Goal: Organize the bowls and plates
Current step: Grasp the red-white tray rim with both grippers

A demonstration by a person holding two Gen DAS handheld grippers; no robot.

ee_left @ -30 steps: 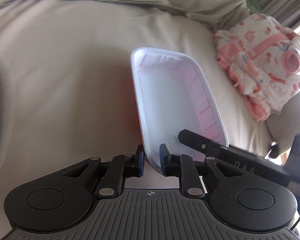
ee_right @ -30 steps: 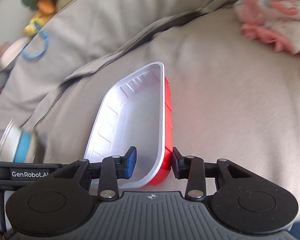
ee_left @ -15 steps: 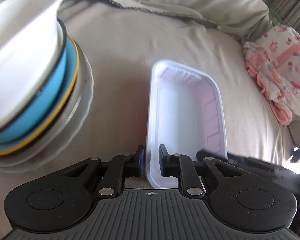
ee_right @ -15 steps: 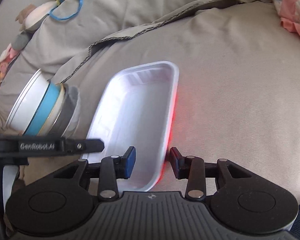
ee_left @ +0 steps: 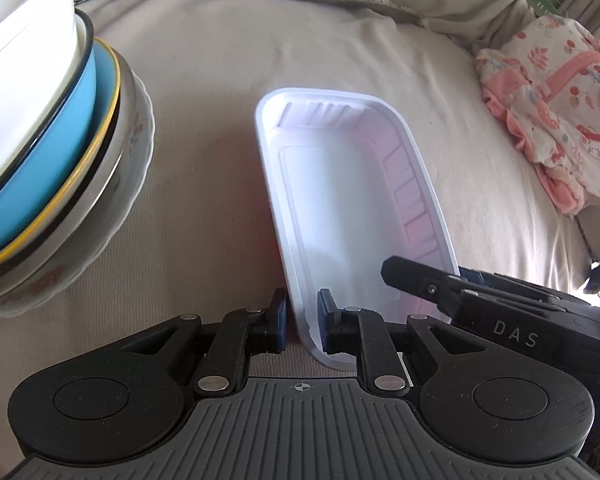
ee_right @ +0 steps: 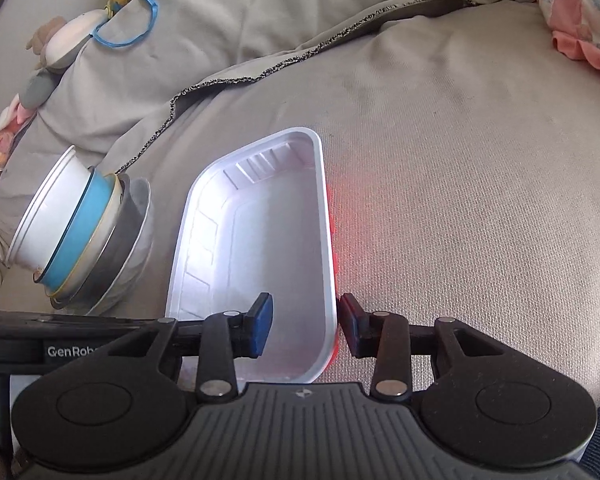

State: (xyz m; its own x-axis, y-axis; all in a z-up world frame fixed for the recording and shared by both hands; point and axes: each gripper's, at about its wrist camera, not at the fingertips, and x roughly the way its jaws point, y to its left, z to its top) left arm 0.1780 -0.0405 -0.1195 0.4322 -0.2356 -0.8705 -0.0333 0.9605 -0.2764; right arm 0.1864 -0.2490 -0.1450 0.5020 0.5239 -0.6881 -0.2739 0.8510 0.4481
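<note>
A white rectangular tray with a red outside (ee_left: 352,208) lies on the beige sofa cushion; it also shows in the right wrist view (ee_right: 260,240). My left gripper (ee_left: 303,320) is shut on the tray's near left rim. My right gripper (ee_right: 306,326) straddles the tray's right rim, its jaws parted and not touching it. A tilted stack of bowls and plates (ee_left: 48,152), white, blue and floral, sits left of the tray, also in the right wrist view (ee_right: 84,232).
A pink floral cloth (ee_left: 552,92) lies at the right on the sofa. The sofa back cushion (ee_right: 260,12) rises behind. Soft toys with a blue ring (ee_right: 100,32) sit at the far left.
The tray has come down from a tilt to lie on the cushion beside the stack. My right gripper's jaws have opened off its rim. My left gripper keeps its hold.
</note>
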